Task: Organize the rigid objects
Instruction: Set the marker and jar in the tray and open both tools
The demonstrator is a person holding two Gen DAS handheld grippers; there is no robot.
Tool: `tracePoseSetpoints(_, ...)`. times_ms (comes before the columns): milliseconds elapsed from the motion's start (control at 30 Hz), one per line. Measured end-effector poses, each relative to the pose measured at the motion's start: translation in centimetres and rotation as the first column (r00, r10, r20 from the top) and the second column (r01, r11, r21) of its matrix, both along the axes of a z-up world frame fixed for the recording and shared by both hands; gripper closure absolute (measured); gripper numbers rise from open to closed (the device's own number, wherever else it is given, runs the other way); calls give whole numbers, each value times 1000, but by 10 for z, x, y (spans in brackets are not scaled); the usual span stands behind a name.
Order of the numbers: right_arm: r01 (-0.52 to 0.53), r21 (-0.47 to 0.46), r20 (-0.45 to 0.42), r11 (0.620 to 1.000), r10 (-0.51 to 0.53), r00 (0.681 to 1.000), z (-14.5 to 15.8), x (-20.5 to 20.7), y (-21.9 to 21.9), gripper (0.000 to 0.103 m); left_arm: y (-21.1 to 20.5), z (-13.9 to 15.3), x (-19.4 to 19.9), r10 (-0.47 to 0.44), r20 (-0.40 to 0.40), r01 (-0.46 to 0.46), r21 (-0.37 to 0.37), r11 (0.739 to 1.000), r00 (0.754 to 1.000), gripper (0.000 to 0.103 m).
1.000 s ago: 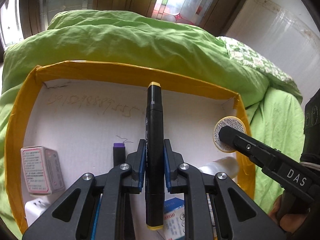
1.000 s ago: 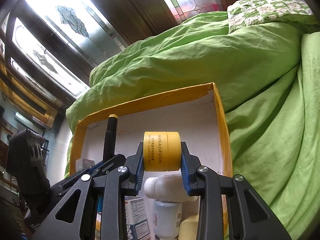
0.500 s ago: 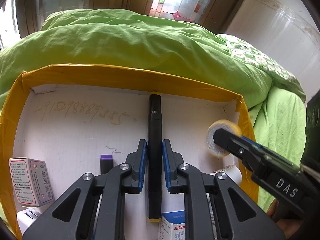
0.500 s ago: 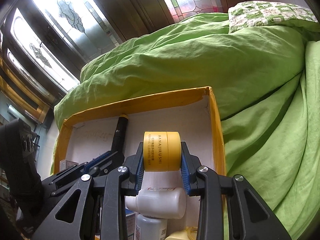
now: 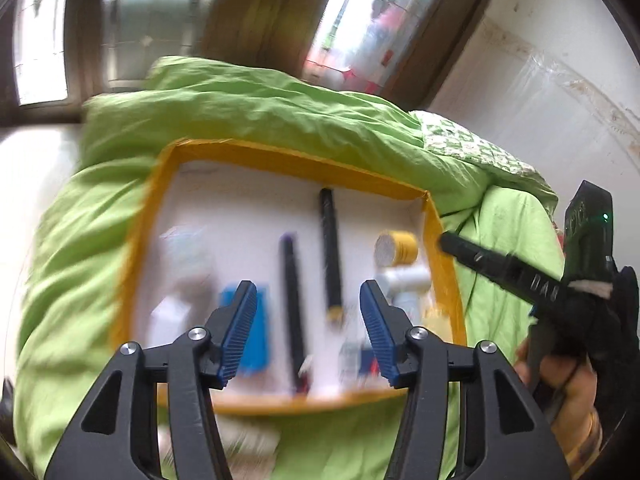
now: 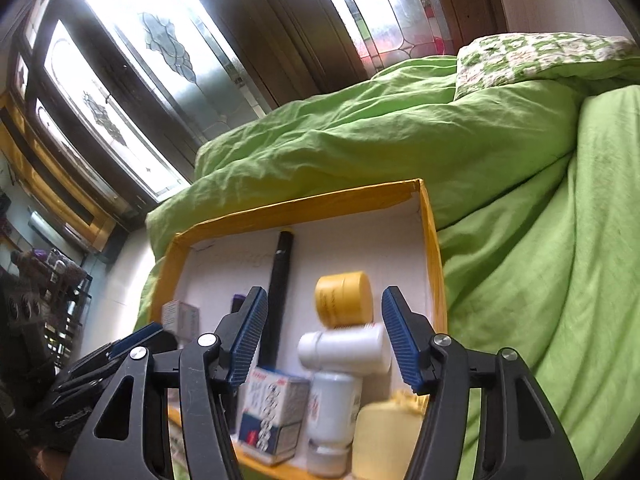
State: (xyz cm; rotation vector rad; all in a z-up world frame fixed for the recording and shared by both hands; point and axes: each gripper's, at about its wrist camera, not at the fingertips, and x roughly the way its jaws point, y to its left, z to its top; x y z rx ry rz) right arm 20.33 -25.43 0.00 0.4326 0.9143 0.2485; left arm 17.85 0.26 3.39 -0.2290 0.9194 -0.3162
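Note:
A white box with a yellow rim [image 5: 280,160] [image 6: 320,204] rests on a green duvet. In it lies a black marker [image 5: 330,256] [image 6: 280,280], free of my left gripper [image 5: 308,286], whose jaws are opening with nothing between them, above the box's near side. A yellow jar [image 6: 344,300] [image 5: 396,248] lies on its side by the right wall, against a white bottle [image 6: 344,350]. My right gripper [image 6: 324,292] [image 5: 450,242] is opening too; the jar sits beyond its pads, untouched. The left gripper [image 6: 136,338] shows at lower left in the right wrist view.
A purple-capped marker [image 5: 292,304], small cartons [image 6: 272,412], another white bottle [image 6: 332,412] and a pale yellow container [image 6: 384,436] fill the box's near part. Green duvet [image 6: 520,260] surrounds it, with a patterned pillow [image 6: 520,56]. A hand [image 5: 568,392] holds the right gripper.
Both grippers opened and let go: the black marker now lies in the box and the yellow jar rests by the white bottle. The left gripper pulled back and up; the right rose slightly.

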Motion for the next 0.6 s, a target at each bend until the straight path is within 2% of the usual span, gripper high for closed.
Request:
tracePoseSetpoints(33, -1, 7, 4, 1000, 1, 1000, 3, -5, 1, 47, 13, 0, -15, 31, -1, -31, -8, 999, 1000, 48)
tracePoseSetpoints(100, -6, 23, 10, 1000, 6, 1000, 9, -20, 1, 44, 41, -3, -45, 106, 4, -106, -18, 994, 994, 35)
tracePoseSetpoints(167, -16, 35, 20, 999, 15, 1000, 14, -34, 3, 41, 61, -12, -68, 181, -10, -181, -19, 983, 983, 34)
tracePoseSetpoints(333, -78, 42, 17, 996, 77, 997, 17, -70, 19, 38, 92, -51, -97, 292, -147, -306, -87, 948, 945, 34)
tracePoseSetpoints(433, -111, 47, 1, 993, 111, 994, 12, -93, 26, 38, 86, -64, -103, 295, -178, -312, -79, 947, 939, 34)
tracePoseSetpoints(600, -169, 5, -36, 986, 169, 985, -6, -118, 44, 38, 66, -71, -100, 268, -188, -281, -48, 959, 945, 34)
